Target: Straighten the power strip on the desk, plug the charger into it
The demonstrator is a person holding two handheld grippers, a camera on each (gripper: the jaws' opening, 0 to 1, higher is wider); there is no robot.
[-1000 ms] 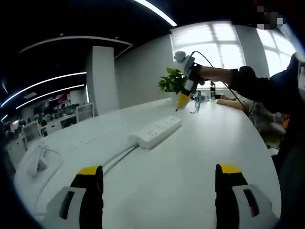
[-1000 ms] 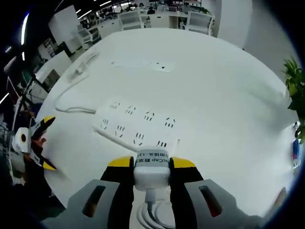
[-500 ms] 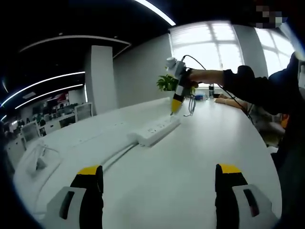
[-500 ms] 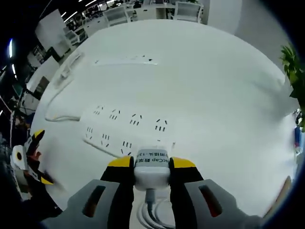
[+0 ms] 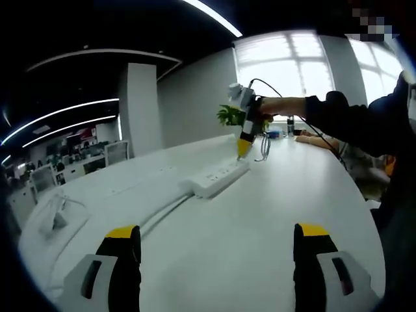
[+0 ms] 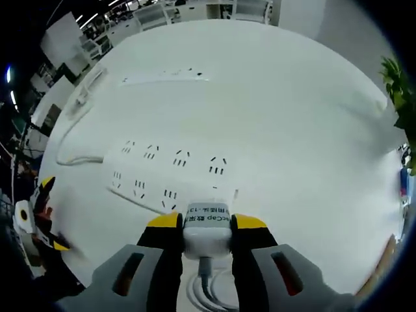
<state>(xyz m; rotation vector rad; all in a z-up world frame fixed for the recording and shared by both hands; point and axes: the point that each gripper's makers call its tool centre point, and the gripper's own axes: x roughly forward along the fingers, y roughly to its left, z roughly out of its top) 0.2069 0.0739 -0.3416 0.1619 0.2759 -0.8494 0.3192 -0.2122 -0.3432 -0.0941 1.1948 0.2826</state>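
Clearly poised for insertion: right gripper (image 6: 207, 227) clamped on white block charger (image 6: 207, 226), held nose-down over near end of long white power strip (image 6: 166, 175) lying on white tabletop (image 6: 292, 130). Left gripper (image 5: 218, 260) spread wide, empty, kept well apart to leave room.

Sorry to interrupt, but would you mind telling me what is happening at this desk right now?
A person is plugging a white charger into the white power strip on the desk. The right gripper grips the charger, right at the strip's near end. The left gripper hovers open above the desk, holding nothing.
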